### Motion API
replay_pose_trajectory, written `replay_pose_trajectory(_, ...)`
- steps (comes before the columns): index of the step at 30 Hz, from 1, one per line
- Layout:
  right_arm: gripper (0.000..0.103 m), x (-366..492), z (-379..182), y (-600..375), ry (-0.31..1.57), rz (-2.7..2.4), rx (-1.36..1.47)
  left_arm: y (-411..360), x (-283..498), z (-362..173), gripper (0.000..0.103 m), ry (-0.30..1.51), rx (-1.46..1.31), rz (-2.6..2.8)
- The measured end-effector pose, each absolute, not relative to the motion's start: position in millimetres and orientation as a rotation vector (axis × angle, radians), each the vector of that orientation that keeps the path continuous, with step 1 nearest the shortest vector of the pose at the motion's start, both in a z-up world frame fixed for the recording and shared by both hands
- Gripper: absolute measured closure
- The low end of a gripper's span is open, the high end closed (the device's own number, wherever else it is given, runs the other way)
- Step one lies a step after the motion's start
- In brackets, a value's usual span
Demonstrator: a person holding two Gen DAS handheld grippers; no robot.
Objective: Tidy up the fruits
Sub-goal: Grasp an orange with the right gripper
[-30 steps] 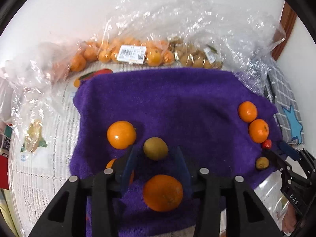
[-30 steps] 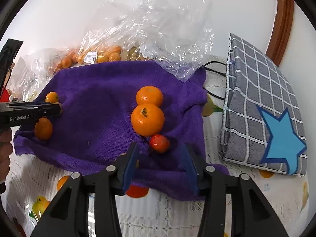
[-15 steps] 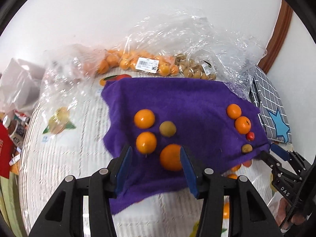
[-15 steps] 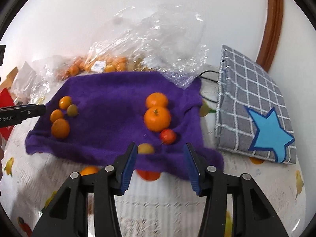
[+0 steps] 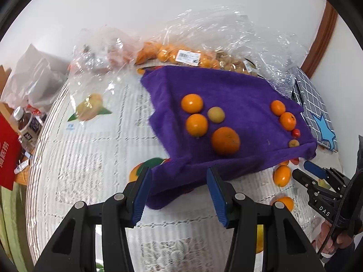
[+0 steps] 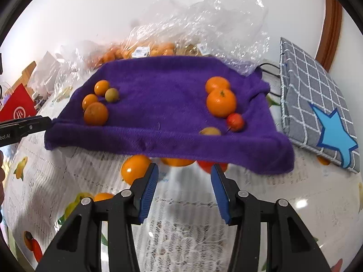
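A purple towel (image 5: 238, 95) (image 6: 163, 90) lies on the table. On its left side sit three oranges, the largest (image 5: 225, 140) (image 6: 95, 113) nearest me, and a yellow-green fruit (image 5: 216, 114) (image 6: 111, 94). On its right side sit two oranges (image 5: 287, 121) (image 6: 221, 102), a small red fruit (image 5: 295, 132) (image 6: 235, 122) and a small yellowish fruit (image 5: 293, 143) (image 6: 209, 131). My left gripper (image 5: 179, 192) is open and empty over the towel's near left corner. My right gripper (image 6: 183, 188) is open and empty before the towel's front edge; it also shows in the left wrist view (image 5: 310, 174).
Clear plastic bags of oranges and brown fruit (image 5: 190, 56) (image 6: 158, 49) lie behind the towel. A grey checked pouch with a blue star (image 6: 317, 113) lies to the right. A bottle (image 5: 26, 124) and red packet (image 5: 6, 154) stand at left. The tablecloth (image 6: 192, 215) has printed fruit.
Both grippers have pulled back and up from the towel, so the fruits look smaller and farther. Both stay open and empty. The fruits have not moved.
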State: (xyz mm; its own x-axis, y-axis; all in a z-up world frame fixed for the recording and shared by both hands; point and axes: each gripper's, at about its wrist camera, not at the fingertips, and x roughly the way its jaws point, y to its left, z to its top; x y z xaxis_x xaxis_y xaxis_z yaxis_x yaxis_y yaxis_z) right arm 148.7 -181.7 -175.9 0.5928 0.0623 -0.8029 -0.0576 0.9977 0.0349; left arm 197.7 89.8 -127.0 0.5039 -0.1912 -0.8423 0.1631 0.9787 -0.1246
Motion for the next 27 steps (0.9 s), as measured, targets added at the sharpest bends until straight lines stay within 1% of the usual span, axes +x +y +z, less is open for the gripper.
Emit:
replay_pose_trajectory(6, 0.055, 151, -186, -174, 0.940, 0.079, 0.013, 100, 199, -133, 0.055, 1.031, -0.061, -0.205)
replay_pose_trajectory(12, 0.055, 155, -193, -169, 0.955, 0.100, 0.016, 96, 200, -135, 0.055, 1.035, -0.035, -0.205)
replay_pose_trajectory(16, 0.055, 152, -186, -164, 0.938, 0.115, -0.005, 99, 199, -135, 0.055, 1.030, -0.046, -0.194)
replay_pose_trajectory(23, 0.055, 142, -159, -159, 0.888, 0.155, 0.012, 106, 195, -136, 0.055, 1.026, -0.062, -0.197)
replay_pose_trajectory(27, 0.055, 148, -167, -148, 0.911, 0.159, 0.023, 111, 193, -138, 0.055, 1.024, -0.069, -0.196)
